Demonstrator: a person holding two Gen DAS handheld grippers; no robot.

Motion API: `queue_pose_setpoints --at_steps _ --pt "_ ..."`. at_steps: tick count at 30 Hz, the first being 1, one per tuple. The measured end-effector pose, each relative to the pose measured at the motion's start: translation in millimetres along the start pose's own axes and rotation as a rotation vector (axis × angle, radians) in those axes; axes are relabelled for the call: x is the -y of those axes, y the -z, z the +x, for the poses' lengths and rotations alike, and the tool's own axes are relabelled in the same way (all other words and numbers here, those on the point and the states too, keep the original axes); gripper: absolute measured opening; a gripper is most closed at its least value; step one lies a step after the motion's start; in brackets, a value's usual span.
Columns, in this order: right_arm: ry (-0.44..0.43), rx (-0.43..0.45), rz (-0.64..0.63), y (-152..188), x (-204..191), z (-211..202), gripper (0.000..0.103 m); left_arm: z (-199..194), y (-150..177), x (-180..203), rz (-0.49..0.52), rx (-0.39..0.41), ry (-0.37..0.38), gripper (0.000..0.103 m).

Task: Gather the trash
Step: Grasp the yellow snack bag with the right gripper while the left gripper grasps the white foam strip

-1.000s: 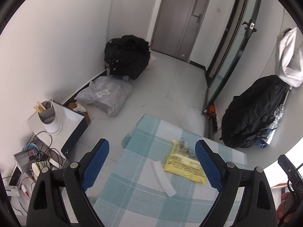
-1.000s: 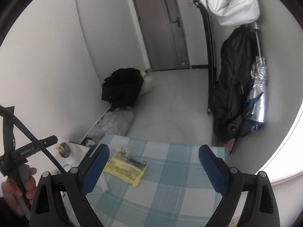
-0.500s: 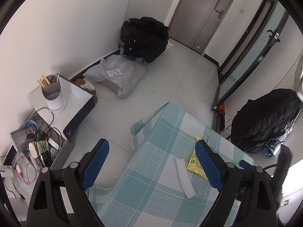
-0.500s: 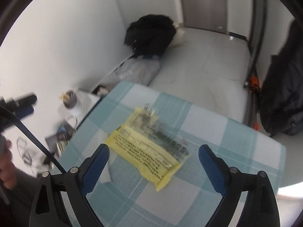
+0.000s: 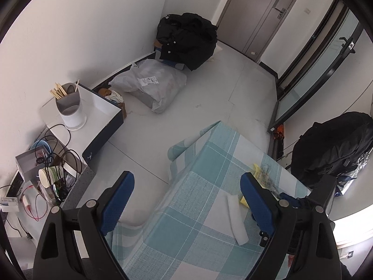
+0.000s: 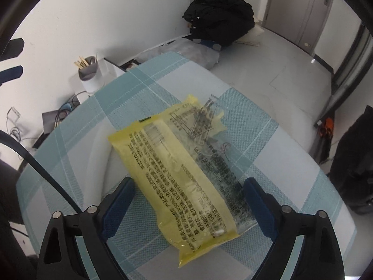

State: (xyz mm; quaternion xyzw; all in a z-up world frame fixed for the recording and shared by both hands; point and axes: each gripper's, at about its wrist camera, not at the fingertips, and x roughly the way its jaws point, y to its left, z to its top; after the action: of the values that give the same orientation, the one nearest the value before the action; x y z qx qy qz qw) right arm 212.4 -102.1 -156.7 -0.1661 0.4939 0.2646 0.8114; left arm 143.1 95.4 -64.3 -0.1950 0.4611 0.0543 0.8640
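A yellow and clear plastic wrapper [image 6: 186,170] with black print lies flat on the teal checked tablecloth [image 6: 279,151]. My right gripper [image 6: 187,182] hangs just above it, fingers either side of its near half; the jaws are closing, but the pads do not press on it. In the left wrist view only a corner of the wrapper [image 5: 255,167] shows past the right finger, and a white paper strip [image 5: 235,219] lies on the cloth [image 5: 198,210] beside it. My left gripper [image 5: 186,177] is open and holds nothing, above the table's left edge.
Left of the table stands a white side cabinet [image 5: 102,107] with a utensil cup [image 5: 70,107] and tangled cables [image 5: 53,154]. On the floor are a grey parcel bag [image 5: 151,86] and a black jacket pile [image 5: 186,39]. A black bag [image 5: 331,149] hangs by the glass door.
The right gripper dropped and tilted down over the yellow wrapper, which now fills the space between its fingers. The left view swung left, so the wrapper slid behind its right finger.
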Motion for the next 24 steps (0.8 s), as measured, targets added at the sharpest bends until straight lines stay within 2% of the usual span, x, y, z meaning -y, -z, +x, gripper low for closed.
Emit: queue_pose_setpoints --at_steps 2,4,5,7,12,15,19,24 --pt "0.005 -0.001 0.001 2 -1 -2 0.086 2 2 2 0.012 0.006 -0.029 0.09" --pt "0.011 0.007 0.011 2 2 -7 0.068 4 2 3 0.018 0.001 -0.031 0.09" --pt "0.009 0.01 0.012 3 2 -9 0.064 5 2 3 0.018 0.0 -0.037 0.09" --pt "0.012 0.012 0.024 4 4 -11 0.048 5 2 3 0.02 0.0 -0.04 0.09" --pt "-0.011 0.023 0.068 9 7 -17 0.027 9 4 4 0.036 -0.005 -0.056 0.09" --pt "-0.015 0.031 0.078 12 6 -23 0.022 15 7 6 0.043 -0.031 -0.063 0.09" --pt "-0.026 0.04 0.098 16 7 -38 0.021 21 12 11 0.088 -0.041 -0.069 0.09" --pt "-0.012 0.061 0.115 29 11 -70 0.021 35 21 21 0.107 -0.125 -0.005 0.09"
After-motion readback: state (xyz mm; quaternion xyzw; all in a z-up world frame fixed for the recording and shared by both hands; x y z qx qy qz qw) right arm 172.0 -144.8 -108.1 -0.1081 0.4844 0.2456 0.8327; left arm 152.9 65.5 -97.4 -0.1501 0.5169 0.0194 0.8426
